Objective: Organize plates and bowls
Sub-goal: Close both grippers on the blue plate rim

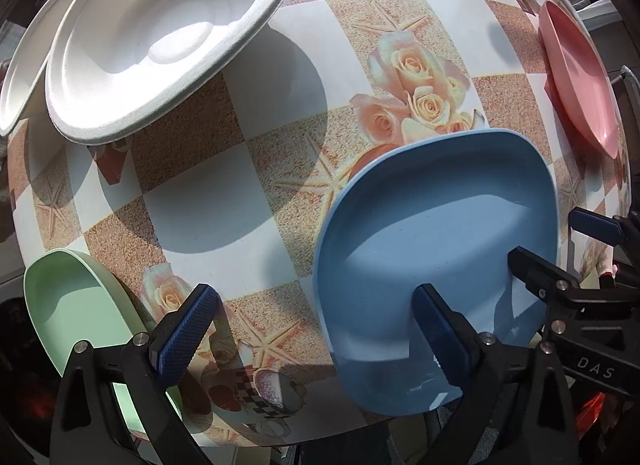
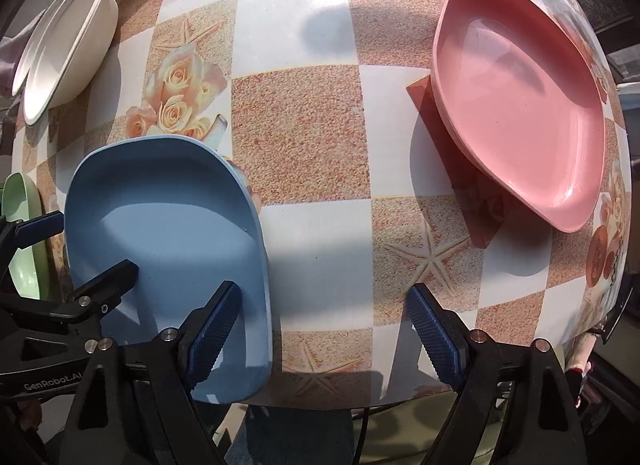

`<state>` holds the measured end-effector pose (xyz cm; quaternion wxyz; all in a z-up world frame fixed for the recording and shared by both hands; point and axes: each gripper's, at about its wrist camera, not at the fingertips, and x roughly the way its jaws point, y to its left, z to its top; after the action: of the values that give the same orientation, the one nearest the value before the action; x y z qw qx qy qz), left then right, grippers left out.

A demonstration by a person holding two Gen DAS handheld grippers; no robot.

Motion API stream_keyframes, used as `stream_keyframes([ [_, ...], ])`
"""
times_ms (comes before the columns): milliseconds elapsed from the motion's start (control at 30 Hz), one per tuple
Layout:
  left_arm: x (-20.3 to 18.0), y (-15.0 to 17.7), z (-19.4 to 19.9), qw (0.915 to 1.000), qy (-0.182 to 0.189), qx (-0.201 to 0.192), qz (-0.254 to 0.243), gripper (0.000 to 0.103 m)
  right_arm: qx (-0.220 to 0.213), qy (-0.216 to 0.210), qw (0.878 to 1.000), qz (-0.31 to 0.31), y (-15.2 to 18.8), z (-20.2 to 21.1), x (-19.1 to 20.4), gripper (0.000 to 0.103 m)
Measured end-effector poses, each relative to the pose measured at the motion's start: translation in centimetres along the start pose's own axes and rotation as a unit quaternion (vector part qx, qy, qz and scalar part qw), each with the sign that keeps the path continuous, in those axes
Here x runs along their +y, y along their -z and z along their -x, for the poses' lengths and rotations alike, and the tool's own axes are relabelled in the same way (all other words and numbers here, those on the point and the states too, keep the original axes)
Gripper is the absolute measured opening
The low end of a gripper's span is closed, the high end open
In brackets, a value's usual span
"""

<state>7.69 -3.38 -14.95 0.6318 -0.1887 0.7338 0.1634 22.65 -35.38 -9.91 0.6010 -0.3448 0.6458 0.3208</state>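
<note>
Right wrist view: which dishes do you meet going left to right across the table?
Green plate → blue plate → pink plate. The white bowls at upper left overlap these in the order, so they are left out.

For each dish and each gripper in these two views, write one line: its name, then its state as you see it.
Blue plate: upright on the table, empty, unheld.
Pink plate: upright, empty, untouched.
Green plate: upright at the table edge, empty.
White bowls: upright, empty, rims overlapping.
Left gripper: open, holding nothing.
Right gripper: open, holding nothing.
</note>
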Motion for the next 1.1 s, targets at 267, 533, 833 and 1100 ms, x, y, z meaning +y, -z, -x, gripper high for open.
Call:
stream_keyframes([
  [267, -2.0, 2.4, 0.8, 0.9982, 0.000, -0.001, -0.060, 0.071, -0.006, -0.027, 1.000, 0.007, 0.6, 1.3, 3.2, 0.019],
  [533, -0.4, 4.1, 1.6, 0.9969, 0.012, 0.001, -0.078, 0.037, 0.019, -0.054, 0.998, -0.017, 1.0, 1.0, 5.7, 0.017],
  [833, 0.5, 6.3, 2.3, 0.9951, 0.004, 0.007, -0.098, 0.034, 0.052, -0.073, 0.995, -0.032, 2.7, 0.6, 7.7, 0.017],
  [1100, 1.9, 6.9, 5.5, 0.9942, -0.012, -0.028, -0.103, 0.034, 0.044, -0.069, 0.997, -0.015, 1.3, 2.5, 11.3, 0.017],
])
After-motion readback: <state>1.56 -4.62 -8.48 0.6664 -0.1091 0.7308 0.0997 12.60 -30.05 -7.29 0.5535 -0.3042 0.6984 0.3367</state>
